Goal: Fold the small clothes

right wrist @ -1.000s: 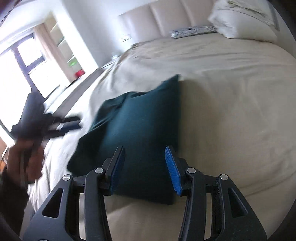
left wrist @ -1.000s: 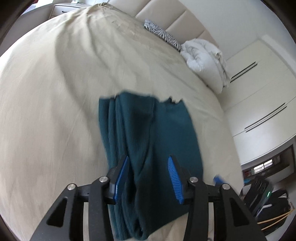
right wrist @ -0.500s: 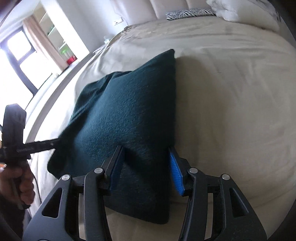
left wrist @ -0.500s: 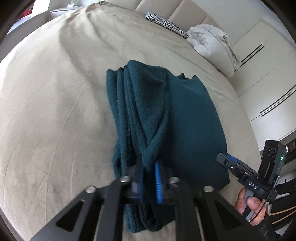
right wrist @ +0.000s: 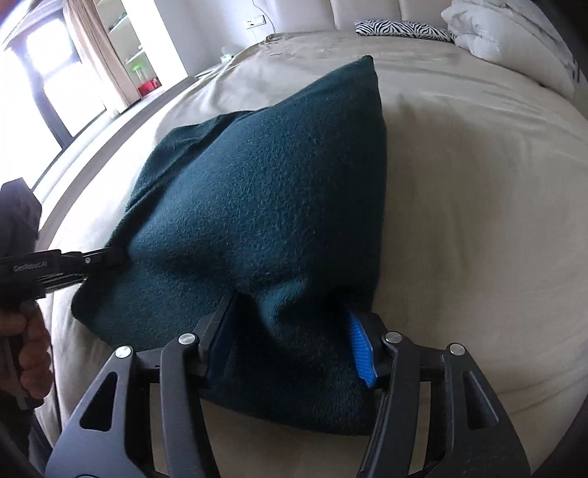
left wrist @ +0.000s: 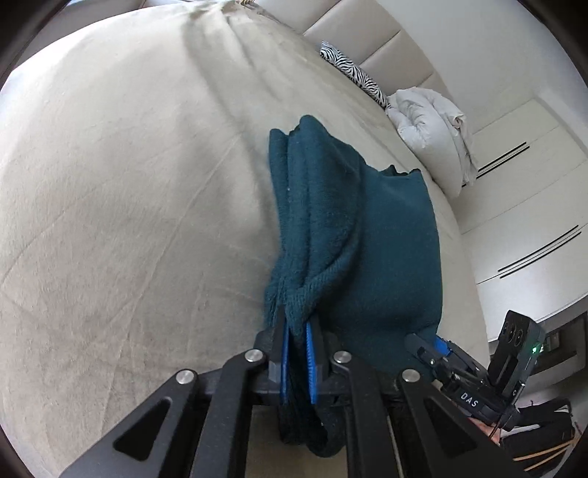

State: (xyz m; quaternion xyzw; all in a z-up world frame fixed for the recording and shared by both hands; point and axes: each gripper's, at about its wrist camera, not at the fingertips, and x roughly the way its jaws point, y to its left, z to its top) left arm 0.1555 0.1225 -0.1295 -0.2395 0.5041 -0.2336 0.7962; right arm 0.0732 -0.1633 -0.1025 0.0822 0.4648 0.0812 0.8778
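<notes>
So we've got the teal garment (left wrist: 371, 235) lying on the beige bedspread (left wrist: 121, 206), already doubled into a thick stack, and both grippers are working its near edge. From the left wrist camera the cloth runs from about 6 o'clock up toward 12.

Our left gripper (left wrist: 296, 332) is clamped tight on the bunched layers at the near left corner. You can see the fabric pinched into a ridge between the blue pads, and we'd guess that's to keep all the layers together so they lift as one.

Our right gripper (right wrist: 290, 323) is at the near right corner. Its jaws are opening, with a fat fold of the garment sitting between them. The left pad looks like it touches the cloth, and the blue right pad (right wrist: 362, 358) shows partly bare at about 4 o'clock, so it doesn't read as a real squeeze yet. Probably it's spreading to fit round the thick edge, matching the other corner for the next fold.

Writing: in the right wrist view the left gripper's body at 9 o'clock reads "GenRobot.AI". In the left wrist view the right gripper's body at 4 o'clock shows "DAS". Nothing else is readable. The zebra-print pillow (right wrist: 404, 29) and white duvet (left wrist: 437, 132) sit well apart, up by the headboard.
</notes>
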